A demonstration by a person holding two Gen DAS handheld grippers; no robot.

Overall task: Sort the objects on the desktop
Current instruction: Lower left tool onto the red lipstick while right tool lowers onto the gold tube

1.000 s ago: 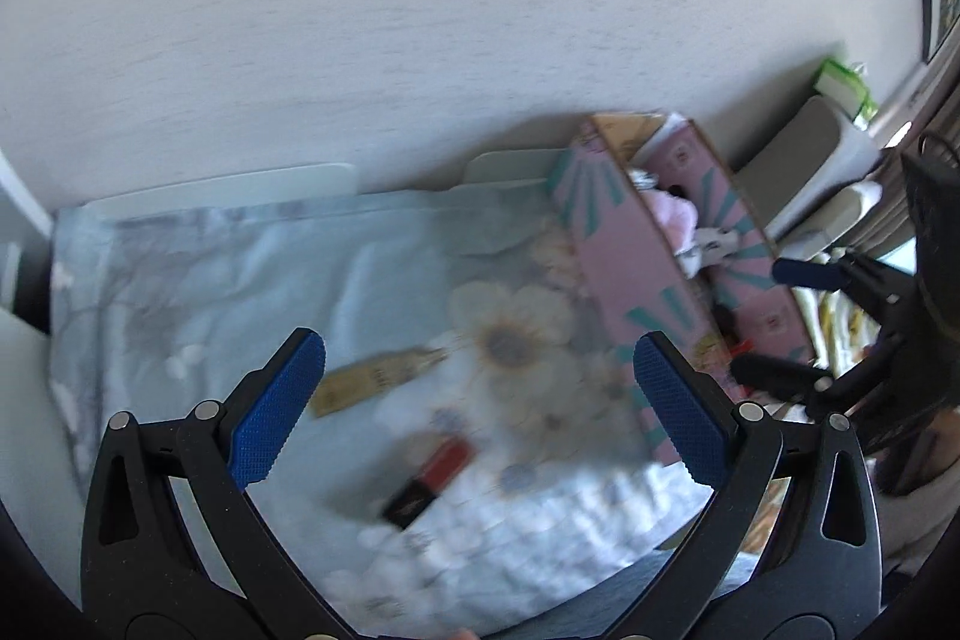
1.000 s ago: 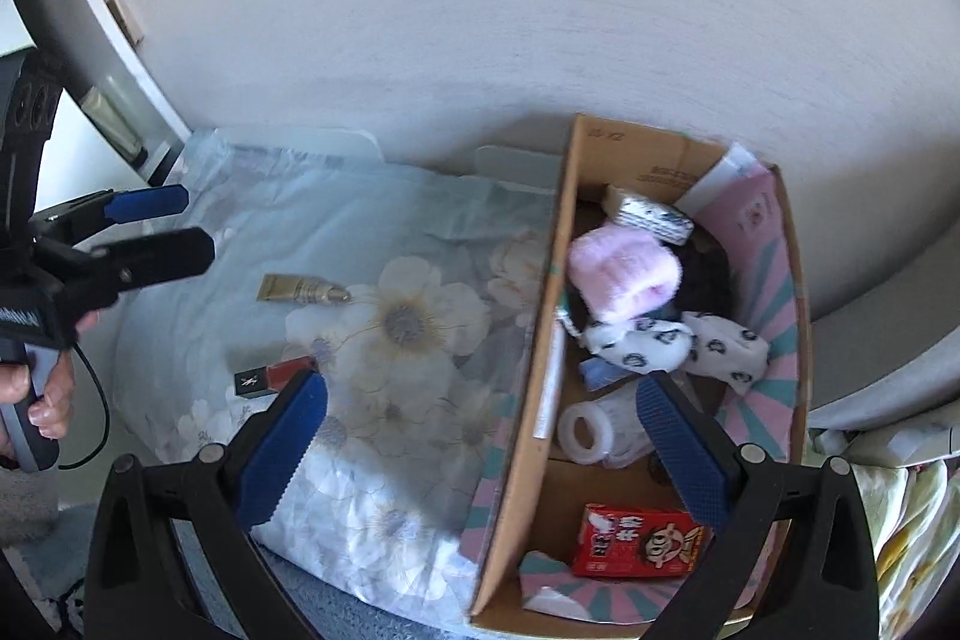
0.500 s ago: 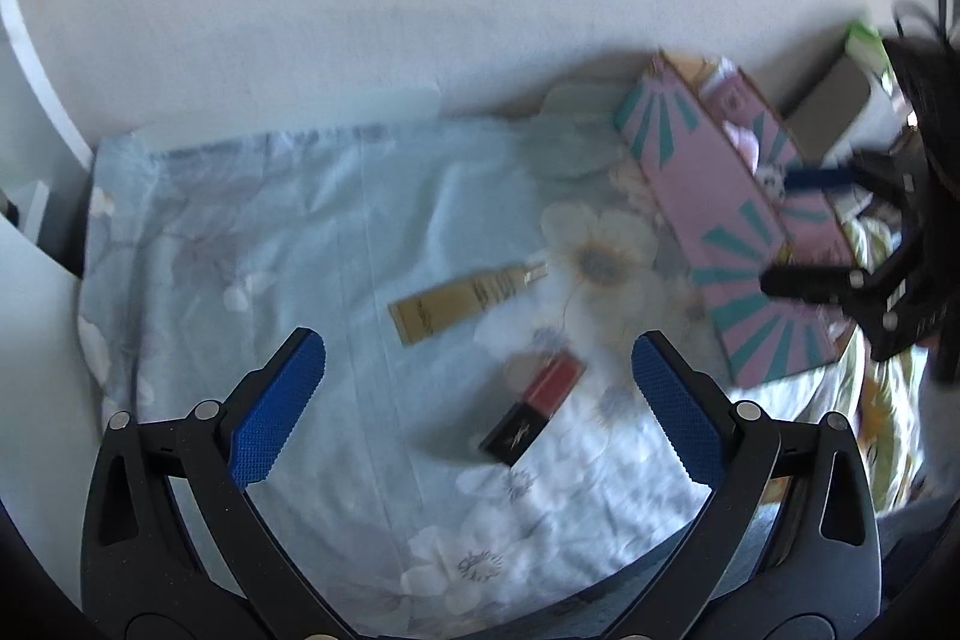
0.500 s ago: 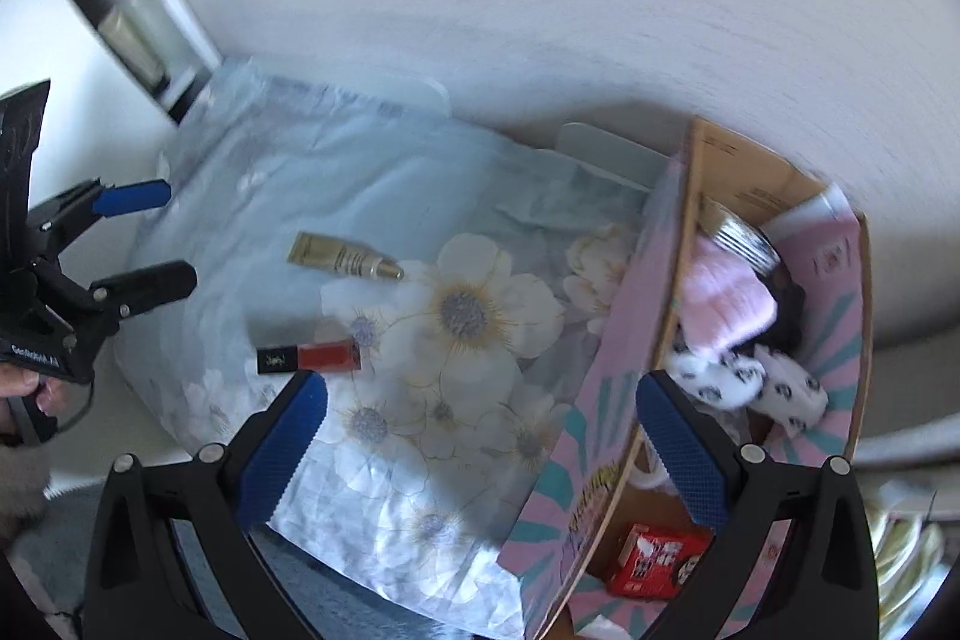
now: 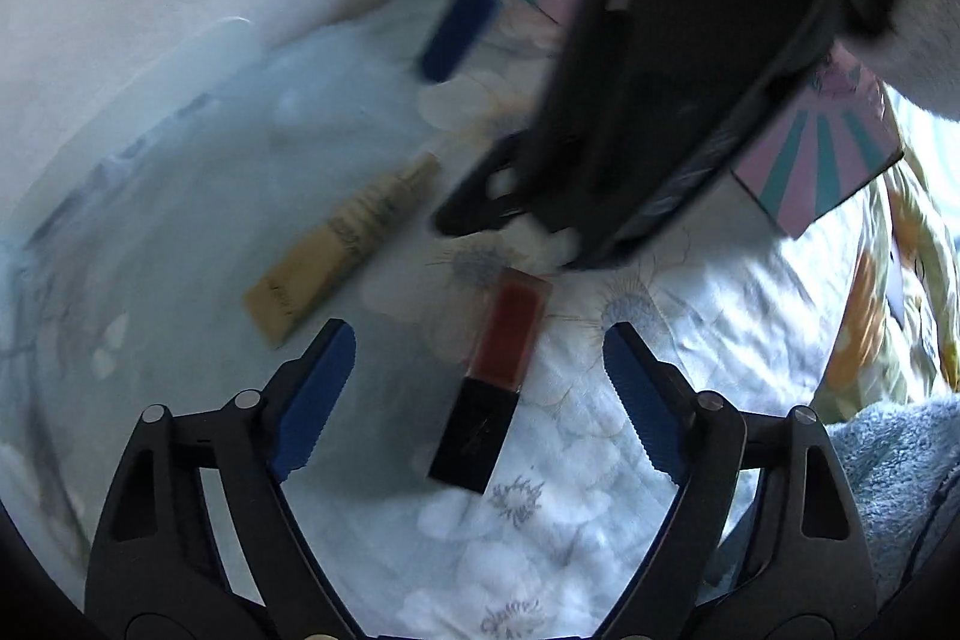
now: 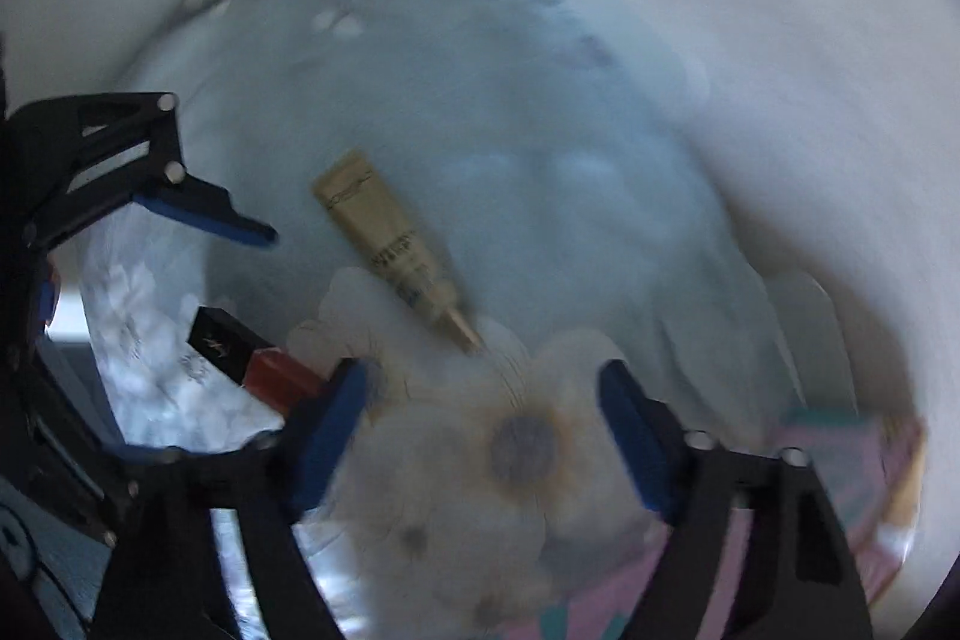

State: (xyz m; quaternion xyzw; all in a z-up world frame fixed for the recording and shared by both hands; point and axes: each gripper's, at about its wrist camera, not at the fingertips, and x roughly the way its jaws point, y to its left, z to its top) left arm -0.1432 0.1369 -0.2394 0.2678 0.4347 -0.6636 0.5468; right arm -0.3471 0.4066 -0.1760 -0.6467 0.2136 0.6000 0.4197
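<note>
Hovering wide open and empty: left gripper (image 5: 474,388) framing the lipstick (image 5: 491,382) at lower centre, right gripper (image 6: 483,436) approaching the tube (image 6: 393,244) at centre. Crowding together, risking a collision or knocking the lipstick aside on the soft floral cloth (image 5: 690,340).

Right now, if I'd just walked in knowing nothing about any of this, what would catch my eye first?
Probably the red lip-gloss tube with a black cap, lying on the pale blue flowered cloth right between the left gripper and its open blue-padded fingers. Beside it lies a cream-gold cosmetic tube, ahead of the open right gripper. A pink-and-teal striped cardboard box sits at the cloth's edge.
</note>
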